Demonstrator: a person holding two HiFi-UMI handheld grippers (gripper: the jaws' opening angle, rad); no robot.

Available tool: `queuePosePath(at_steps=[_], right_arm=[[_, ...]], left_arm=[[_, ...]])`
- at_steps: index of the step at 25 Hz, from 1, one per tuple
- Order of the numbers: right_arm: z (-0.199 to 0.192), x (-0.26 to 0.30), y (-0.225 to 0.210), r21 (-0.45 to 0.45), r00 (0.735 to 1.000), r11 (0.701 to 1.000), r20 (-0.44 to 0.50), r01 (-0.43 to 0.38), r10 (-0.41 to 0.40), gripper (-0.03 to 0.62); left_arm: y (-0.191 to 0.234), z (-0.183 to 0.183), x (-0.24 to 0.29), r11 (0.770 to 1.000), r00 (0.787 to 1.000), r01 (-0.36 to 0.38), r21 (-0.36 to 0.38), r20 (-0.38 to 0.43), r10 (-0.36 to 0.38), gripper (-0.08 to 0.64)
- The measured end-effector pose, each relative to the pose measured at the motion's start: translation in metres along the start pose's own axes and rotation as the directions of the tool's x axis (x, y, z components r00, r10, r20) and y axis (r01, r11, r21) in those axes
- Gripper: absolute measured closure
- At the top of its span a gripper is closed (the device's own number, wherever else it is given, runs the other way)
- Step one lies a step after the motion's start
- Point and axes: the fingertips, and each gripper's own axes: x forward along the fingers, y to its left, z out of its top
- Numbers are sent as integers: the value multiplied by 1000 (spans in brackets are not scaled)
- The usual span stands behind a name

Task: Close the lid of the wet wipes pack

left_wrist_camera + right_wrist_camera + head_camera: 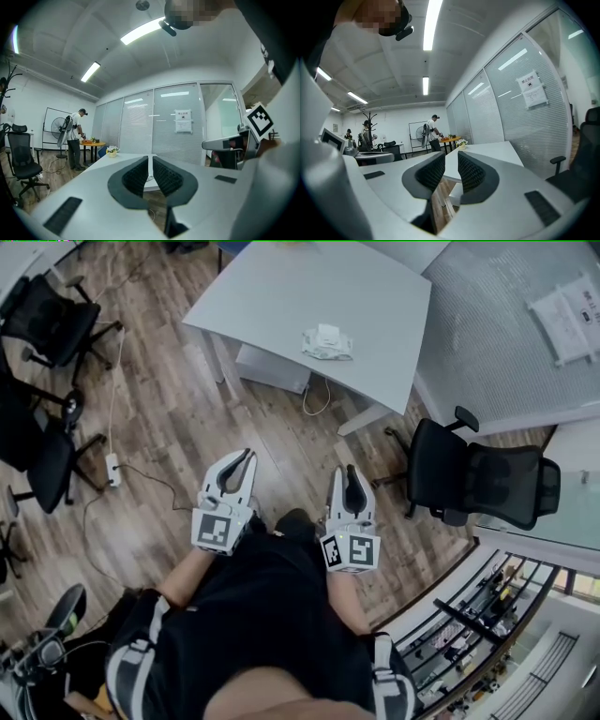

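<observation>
One wet wipes pack [327, 341] lies on the single white table [281, 296], far from the left gripper [246, 457], whose jaws are clenched on nothing, and the right gripper [350, 474], whose jaws stand slightly parted and empty. Three black chairs [483, 479] show clearly. One paper notice [183, 120] is too small to read.

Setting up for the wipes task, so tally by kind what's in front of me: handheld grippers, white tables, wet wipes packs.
White two-jaw grippers: 2, left gripper and right gripper
White rectangular table: 1
White soft wet wipes pack: 1
Total: 4
</observation>
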Motion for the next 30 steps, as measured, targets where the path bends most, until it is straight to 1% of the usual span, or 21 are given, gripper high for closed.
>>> queuePosePath(at_steps=[4, 7, 13, 17, 21, 26, 30], right_arm=[[-1, 17, 0, -8, 1000, 1000, -19, 17, -18, 487], [2, 34, -8, -1, 1000, 1000, -16, 25, -25, 482], [4, 96, -43, 8, 1000, 1000, -10, 5, -5, 482], [12, 147, -75, 19, 1000, 999, -10, -26, 26, 480], [24, 204, -109, 16, 998, 998, -25, -64, 65, 477], [34, 274, -158, 10, 993, 994, -50, -109, 110, 469], [37, 317, -189, -2, 987, 990, -73, -141, 140, 469]], left_arm=[[11, 3, 16, 1000, 1000, 19, -11, 8, -19, 514], [18, -1, 34, 1000, 1000, 29, -8, -8, -29, 514], [28, -8, 99, 999, 999, 37, 22, -28, -37, 514], [32, -7, 159, 999, 998, 34, 34, -59, -32, 514], [36, -1, 228, 998, 997, 29, 55, -72, -25, 514], [47, 3, 311, 995, 997, -11, 97, -76, 19, 513], [54, -8, 359, 987, 992, -13, 158, -124, 33, 512]])
